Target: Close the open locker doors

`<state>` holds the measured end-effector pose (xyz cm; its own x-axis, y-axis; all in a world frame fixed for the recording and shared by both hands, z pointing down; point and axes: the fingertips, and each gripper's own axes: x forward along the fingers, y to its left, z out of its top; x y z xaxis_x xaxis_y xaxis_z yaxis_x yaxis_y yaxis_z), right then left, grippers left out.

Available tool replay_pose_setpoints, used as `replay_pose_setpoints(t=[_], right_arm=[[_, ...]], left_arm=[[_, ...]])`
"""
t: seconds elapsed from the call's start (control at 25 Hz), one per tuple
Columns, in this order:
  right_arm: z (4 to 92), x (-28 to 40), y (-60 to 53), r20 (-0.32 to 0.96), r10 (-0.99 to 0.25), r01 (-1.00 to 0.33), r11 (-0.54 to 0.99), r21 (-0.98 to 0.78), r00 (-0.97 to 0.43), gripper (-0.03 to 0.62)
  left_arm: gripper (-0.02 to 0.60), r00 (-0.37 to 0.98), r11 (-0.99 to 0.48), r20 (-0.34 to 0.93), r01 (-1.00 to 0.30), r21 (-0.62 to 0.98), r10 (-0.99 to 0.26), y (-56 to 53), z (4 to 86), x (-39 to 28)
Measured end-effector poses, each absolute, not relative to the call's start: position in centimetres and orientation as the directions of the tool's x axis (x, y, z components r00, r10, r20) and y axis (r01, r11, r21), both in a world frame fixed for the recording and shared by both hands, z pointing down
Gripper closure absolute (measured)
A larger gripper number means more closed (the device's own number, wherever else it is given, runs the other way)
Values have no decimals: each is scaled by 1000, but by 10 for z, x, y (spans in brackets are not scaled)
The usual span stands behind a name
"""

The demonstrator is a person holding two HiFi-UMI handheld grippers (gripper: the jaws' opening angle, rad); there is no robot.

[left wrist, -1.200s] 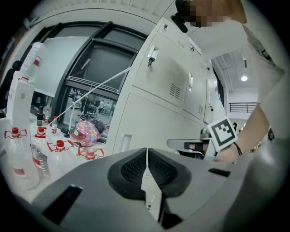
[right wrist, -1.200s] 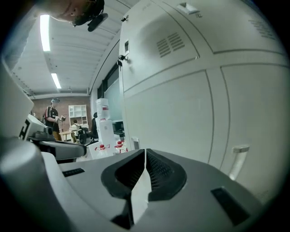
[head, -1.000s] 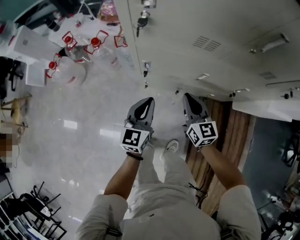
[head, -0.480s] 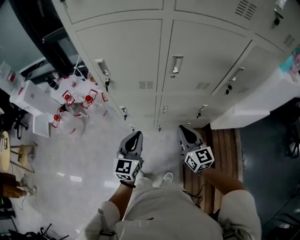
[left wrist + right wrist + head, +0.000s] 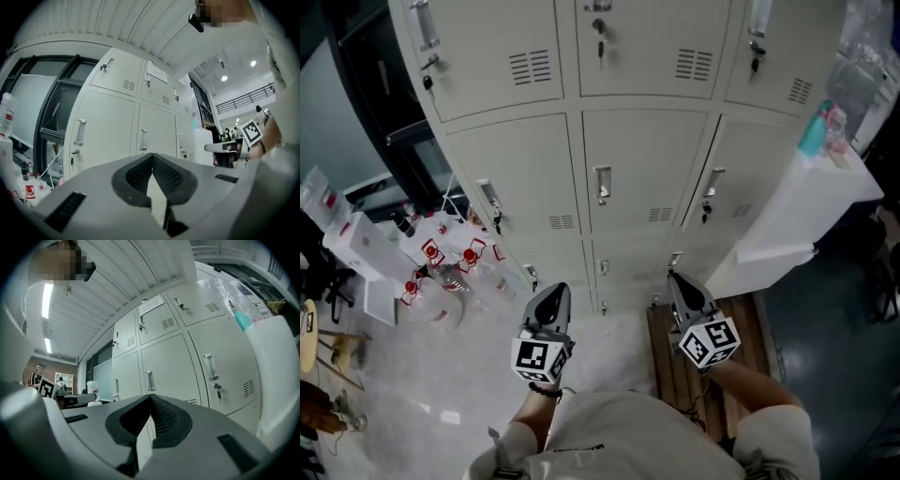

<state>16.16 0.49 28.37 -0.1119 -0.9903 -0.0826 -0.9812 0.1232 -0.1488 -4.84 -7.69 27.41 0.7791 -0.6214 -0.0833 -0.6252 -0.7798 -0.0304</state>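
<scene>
A wall of cream lockers (image 5: 642, 169) fills the upper head view; the doors facing me are closed, each with a handle (image 5: 602, 185) and a key. At the right a white panel (image 5: 797, 211) stands out from the locker front, apparently an open door; it also shows in the right gripper view (image 5: 276, 380). My left gripper (image 5: 558, 291) (image 5: 152, 154) is shut and holds nothing, pointing level at the lockers. My right gripper (image 5: 675, 278) (image 5: 150, 395) is likewise shut and empty, just left of the white panel, clear of it.
Clear bottles with red caps (image 5: 450, 267) and white boxes (image 5: 356, 244) crowd the floor at the left. Brown wooden slats (image 5: 675, 366) lie below the right gripper. A teal bottle (image 5: 814, 131) and a plastic bag sit above the white panel. A dark window frame (image 5: 375, 103) borders the lockers.
The view has swung up from the floor to the locker front. Both grippers have risen and moved toward the lockers, staying shut and empty.
</scene>
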Motion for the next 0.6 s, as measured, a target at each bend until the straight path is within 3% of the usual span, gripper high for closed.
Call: replay_pose_setpoints(t=[0.28,0.6], right_arm=[[264,181,29,-134,-987,-984,112,-142,-93,585],[263,183,42,-140,-985,-984,122,-133,-103,585]], left_arm=[[577,773,-777,-154,-627,-46,-615,-59,247,-33],[577,763,-762,-134,-643,-73,-632,-49,248,-37]])
